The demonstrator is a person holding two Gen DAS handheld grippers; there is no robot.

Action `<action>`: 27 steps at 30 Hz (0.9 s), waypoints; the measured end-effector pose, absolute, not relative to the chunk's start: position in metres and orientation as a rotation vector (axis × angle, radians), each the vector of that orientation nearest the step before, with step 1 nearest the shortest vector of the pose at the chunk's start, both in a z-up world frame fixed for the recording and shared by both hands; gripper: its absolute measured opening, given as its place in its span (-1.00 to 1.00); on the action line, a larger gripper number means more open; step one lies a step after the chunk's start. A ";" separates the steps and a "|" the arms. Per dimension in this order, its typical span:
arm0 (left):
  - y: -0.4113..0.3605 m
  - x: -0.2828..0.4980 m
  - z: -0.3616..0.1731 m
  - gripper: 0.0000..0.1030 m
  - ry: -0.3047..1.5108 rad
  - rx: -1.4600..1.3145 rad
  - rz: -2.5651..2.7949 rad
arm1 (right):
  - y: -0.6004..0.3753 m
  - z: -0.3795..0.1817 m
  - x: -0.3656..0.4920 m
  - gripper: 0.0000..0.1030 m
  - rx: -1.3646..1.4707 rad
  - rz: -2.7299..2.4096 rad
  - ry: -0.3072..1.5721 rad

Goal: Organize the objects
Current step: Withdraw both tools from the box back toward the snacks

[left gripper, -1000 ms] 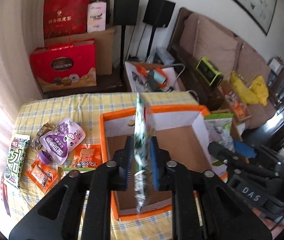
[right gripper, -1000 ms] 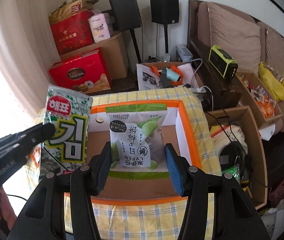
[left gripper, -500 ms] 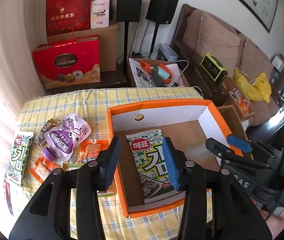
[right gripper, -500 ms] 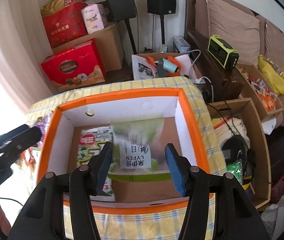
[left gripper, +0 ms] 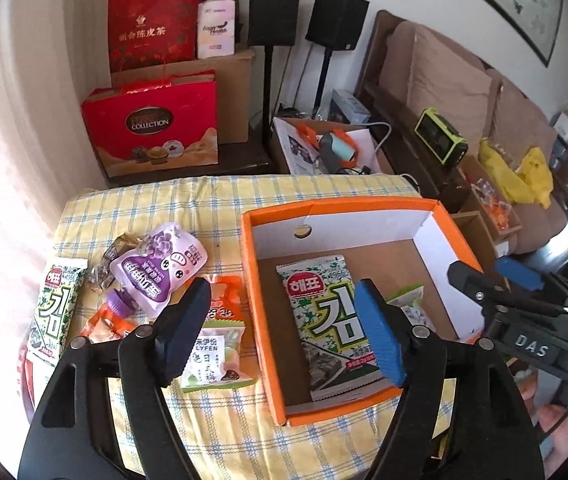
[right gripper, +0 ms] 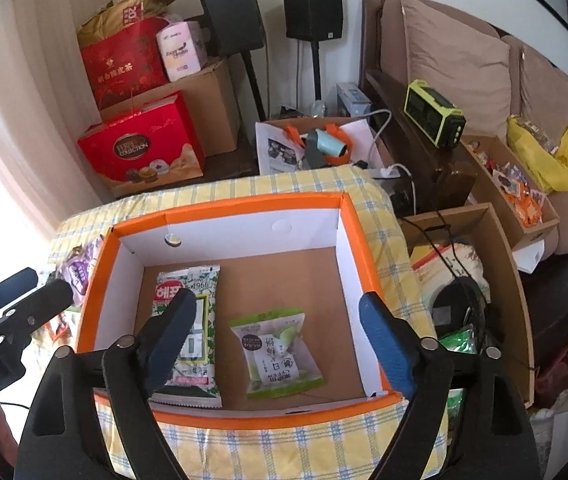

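Both grippers pitched steeply down over the orange-rimmed box (right gripper: 220,206), jaws opening wide with nothing clamped: left gripper (left gripper: 284,330) straddles the box's left wall, right gripper (right gripper: 280,338) hangs over the box's near half. Inside the box, flat on the cardboard floor: seaweed packet (right gripper: 190,300) by the left wall, green mochi packet (right gripper: 278,354) just right of it, apart from it. Left of the box on the checked cloth (left gripper: 212,204): another green packet (left gripper: 214,354), orange sachets (left gripper: 224,304), purple pouch (left gripper: 156,268), second seaweed packet (left gripper: 54,308) farthest out.
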State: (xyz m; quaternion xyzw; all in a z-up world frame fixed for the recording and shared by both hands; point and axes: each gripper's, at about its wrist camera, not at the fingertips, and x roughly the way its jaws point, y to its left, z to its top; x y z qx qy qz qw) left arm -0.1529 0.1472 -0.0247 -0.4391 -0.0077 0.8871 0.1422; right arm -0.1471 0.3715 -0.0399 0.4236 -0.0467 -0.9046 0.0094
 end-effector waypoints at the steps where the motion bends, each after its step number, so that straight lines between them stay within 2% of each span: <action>1: 0.145 -0.153 -0.025 0.54 -0.022 -1.270 2.566 | 0.371 -0.039 -0.147 0.84 1.316 -2.828 -0.140; 3: 0.140 -0.153 -0.025 0.74 -0.030 -1.263 2.582 | 0.370 -0.037 -0.146 0.99 1.305 -2.829 -0.138; 9: 0.124 -0.151 -0.022 0.99 -0.064 -1.254 2.605 | 0.362 -0.032 -0.142 1.00 1.290 -2.826 -0.136; 27: 0.072 -0.141 -0.012 1.00 -0.053 -1.195 2.723 | 0.315 -0.012 -0.127 1.00 1.199 -2.775 -0.048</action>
